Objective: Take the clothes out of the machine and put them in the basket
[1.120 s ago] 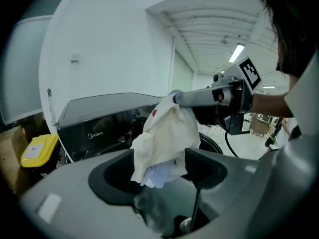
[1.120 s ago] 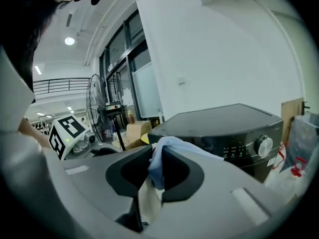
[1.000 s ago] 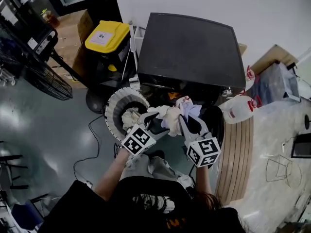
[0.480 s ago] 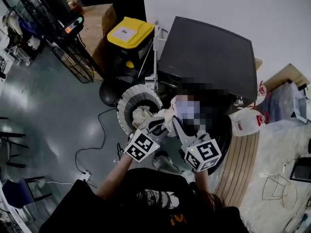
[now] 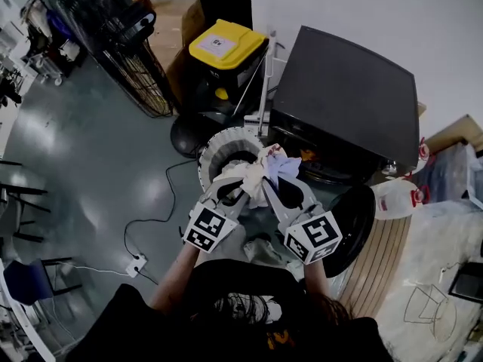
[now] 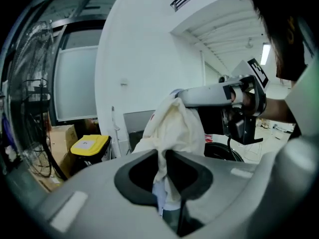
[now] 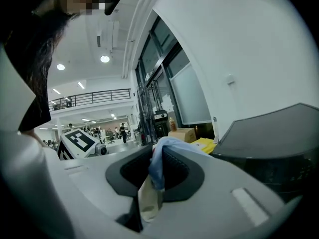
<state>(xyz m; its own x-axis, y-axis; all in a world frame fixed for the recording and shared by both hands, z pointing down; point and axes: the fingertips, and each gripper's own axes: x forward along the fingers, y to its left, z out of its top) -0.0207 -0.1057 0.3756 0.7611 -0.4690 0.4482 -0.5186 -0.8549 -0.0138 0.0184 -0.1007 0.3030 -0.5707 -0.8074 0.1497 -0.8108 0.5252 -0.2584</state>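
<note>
Since a second ago, the clothes [image 5: 264, 173] have been carried from the machine [image 5: 347, 96] to the 4 o'clock rim of the basket [image 5: 213, 145], clamped by the left gripper [image 5: 243, 193] and the right gripper [image 5: 281, 191] alike. Only the drop seems left for this bundle. Free floor [image 5: 98, 179] is found at 9 o'clock, while the machine crowds 2 o'clock.

Glossy grey floor [image 5: 90, 172], white wall [image 5: 339, 6]

Cream, blue clothes [image 5: 264, 173] bunched at white basket [image 5: 213, 148] rim.
</note>
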